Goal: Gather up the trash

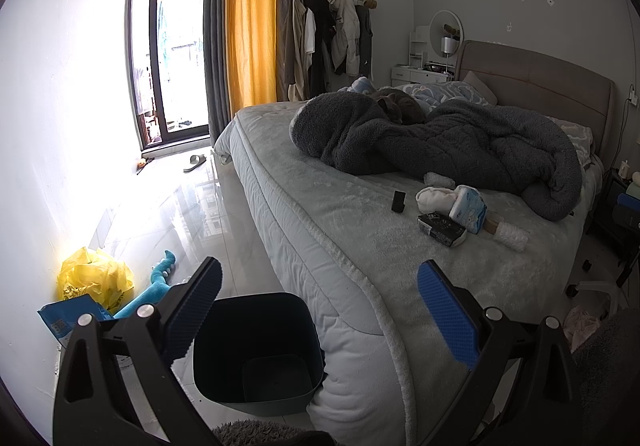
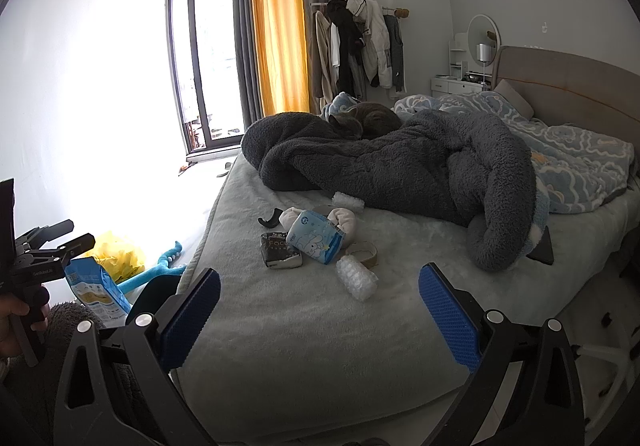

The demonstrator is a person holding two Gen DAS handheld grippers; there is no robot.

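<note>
Left gripper (image 1: 318,288) was spread wide and empty, hanging above the dark trash bin (image 1: 256,350) at the foot corner of the bed (image 1: 320,230). Right gripper (image 2: 320,292) was also spread wide and empty, hovering over the foot end of the bed and facing the clutter.

Progress, as I read it: basically zero. The bin interior looked bare, with nothing visible on its floor, and neither gripper held anything.

Largest to smallest, what was left:
- Bed carried a rumpled grey fleece blanket (image 2: 400,166) with a grey cat (image 2: 360,120) curled on it near the far edge. Not trash, leave alone.
- Floor by the wall, beside the bin: crumpled yellow plastic bag (image 1: 94,278), blue printed pouch (image 1: 66,320), blue dinosaur toy (image 1: 160,282). Bag and pouch were probably trash; the toy probably wasn't.
- Mid-bed cluster, items touching or just beside each other: blue-and-white tissue pack (image 2: 316,240), black wrapper pack (image 2: 280,250), white sock bundle (image 2: 344,220), bubble-wrap roll (image 2: 357,278) nearest the foot edge, a second bubble-wrap roll (image 2: 348,200) against the blanket, cardboard tape core (image 2: 362,252), small black hook (image 2: 272,217).

Likely first pick was the near bubble-wrap roll, closest to the right gripper.
</note>
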